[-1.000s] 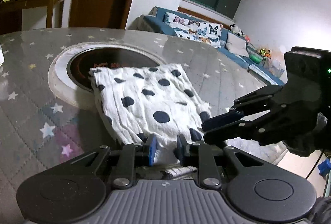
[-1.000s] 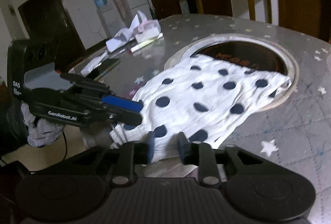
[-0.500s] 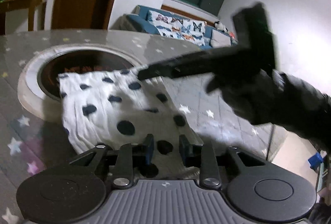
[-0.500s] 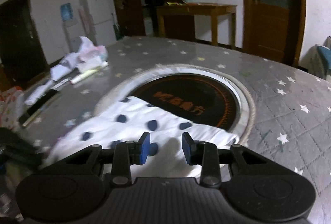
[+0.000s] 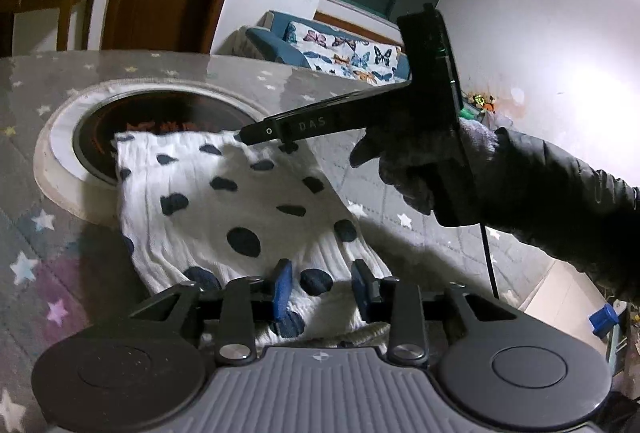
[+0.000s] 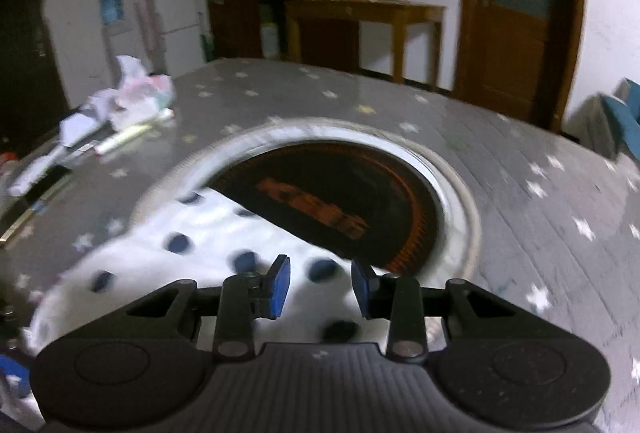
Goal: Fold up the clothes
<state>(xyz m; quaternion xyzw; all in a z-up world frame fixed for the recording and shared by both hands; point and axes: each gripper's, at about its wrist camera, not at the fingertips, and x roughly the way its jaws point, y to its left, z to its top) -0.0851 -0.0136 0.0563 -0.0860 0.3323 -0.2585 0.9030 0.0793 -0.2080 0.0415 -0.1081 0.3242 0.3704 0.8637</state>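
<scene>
White cloth (image 5: pixel 224 201) with dark dots lies folded on the grey starred worktop (image 5: pixel 48 201), its far edge overlapping the round dark hob (image 5: pixel 160 109) sunk in the middle. Its long axis runs from about 11 o'clock to 5 o'clock in the left wrist view. The left claw (image 5: pixel 320 291) sits at the near end — its jaws have just been opening, and the cloth shows in the gap, unpinched. The right claw (image 5: pixel 250 132) reaches in from 3 o'clock to the far corner; in its own view the pads (image 6: pixel 280 287) stand apart, grasping nothing. That far corner looks like the right claw's to take. No containers here.
</scene>
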